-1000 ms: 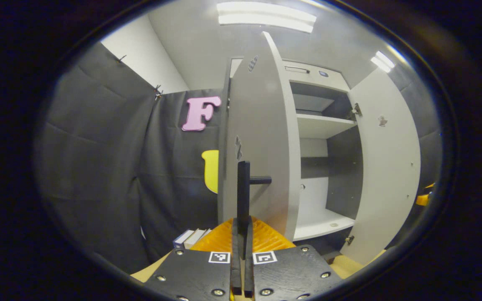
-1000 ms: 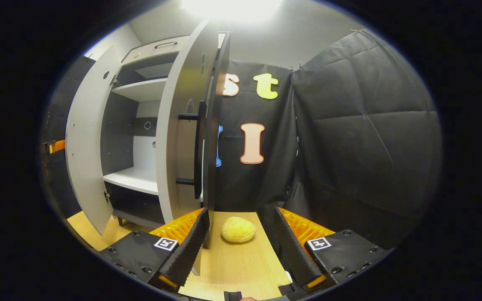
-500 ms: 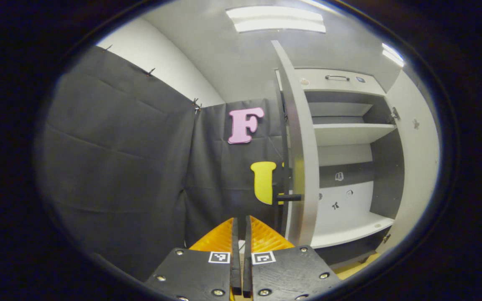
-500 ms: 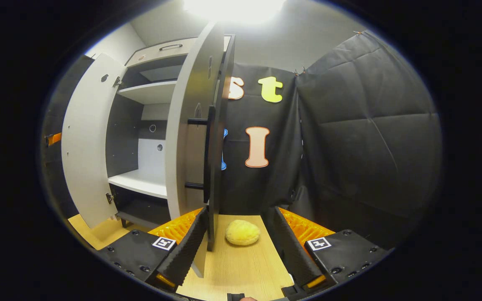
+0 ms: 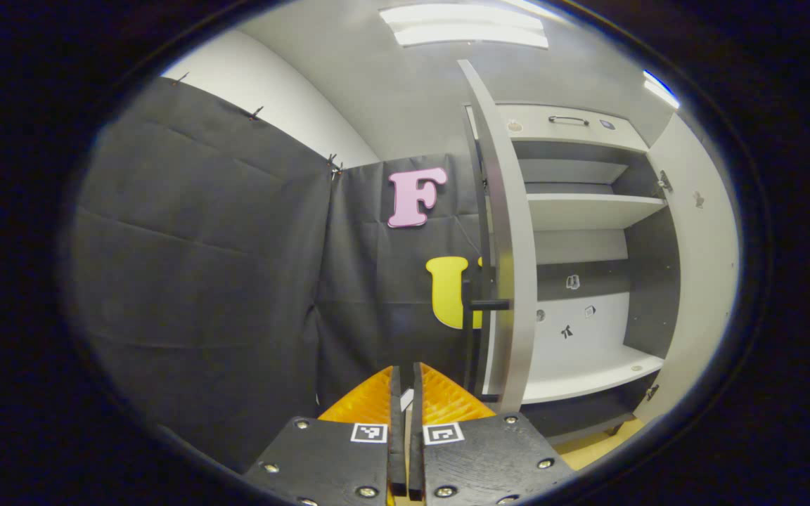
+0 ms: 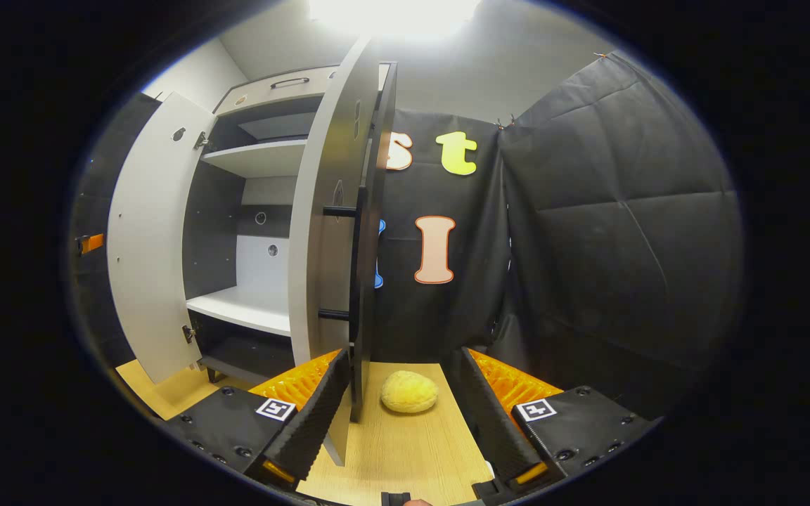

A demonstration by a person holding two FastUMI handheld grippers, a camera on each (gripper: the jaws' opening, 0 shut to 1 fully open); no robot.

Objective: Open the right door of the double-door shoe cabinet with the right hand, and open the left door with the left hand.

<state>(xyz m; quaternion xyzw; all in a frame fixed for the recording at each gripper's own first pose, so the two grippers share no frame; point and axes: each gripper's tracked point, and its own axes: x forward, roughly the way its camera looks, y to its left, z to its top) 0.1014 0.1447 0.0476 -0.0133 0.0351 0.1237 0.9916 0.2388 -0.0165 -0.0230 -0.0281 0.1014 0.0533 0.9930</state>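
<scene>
Left claw (image 5: 403,393) closed, holding nothing; right claw (image 6: 405,393) spread wide, empty, yellow sponge (image 6: 409,391) ahead; both doors open.

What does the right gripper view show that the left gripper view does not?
Right gripper view: a yellow lump on the wooden surface, ahead of the open right tongs. Left gripper view: the left tongs, shut on nothing, and small marks on the cabinet's back panel. Both: the shoe cabinet with its left door and right door swung open.
</scene>
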